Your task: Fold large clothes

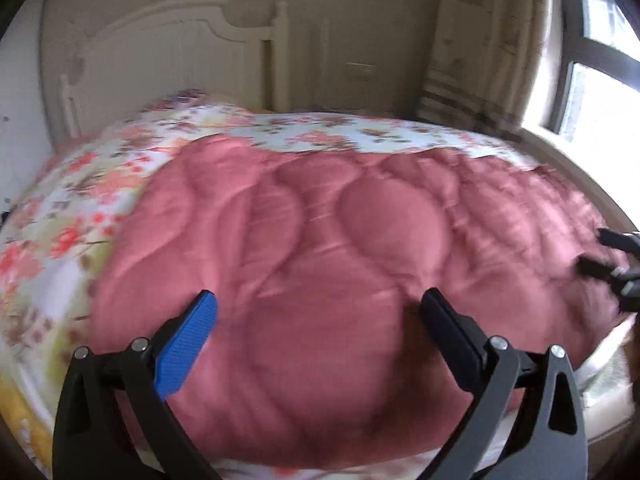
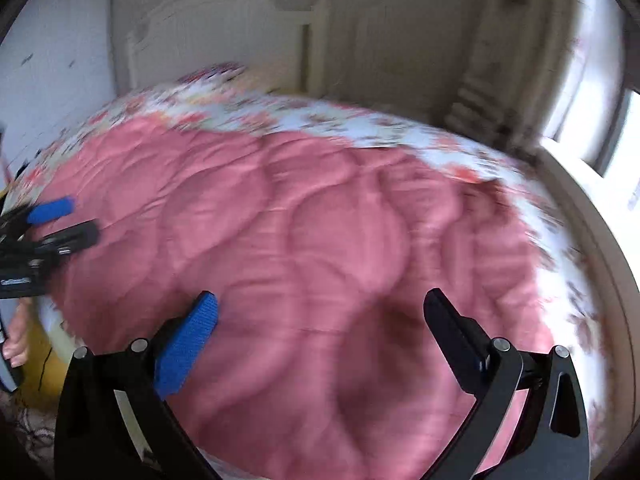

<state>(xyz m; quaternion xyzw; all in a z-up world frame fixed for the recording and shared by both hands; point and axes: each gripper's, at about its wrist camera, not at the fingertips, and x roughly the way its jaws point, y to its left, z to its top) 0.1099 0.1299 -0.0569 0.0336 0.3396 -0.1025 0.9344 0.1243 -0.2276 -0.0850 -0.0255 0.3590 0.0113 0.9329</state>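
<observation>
A large pink quilted garment point(image 1: 320, 260) lies spread flat over the bed; it fills the right wrist view too point(image 2: 300, 240). My left gripper point(image 1: 320, 304) is open and empty above its near edge. My right gripper point(image 2: 320, 304) is open and empty above the garment's near right part. The right gripper shows at the right edge of the left wrist view point(image 1: 612, 264). The left gripper shows at the left edge of the right wrist view point(image 2: 60, 220). Both views are blurred by motion.
A floral sheet point(image 1: 60, 208) covers the bed under the garment. A white headboard point(image 1: 180, 52) stands at the far end. A curtain point(image 1: 480, 48) and a window point(image 1: 600, 80) are at the right. A yellow cover point(image 2: 40, 360) lies at the near left.
</observation>
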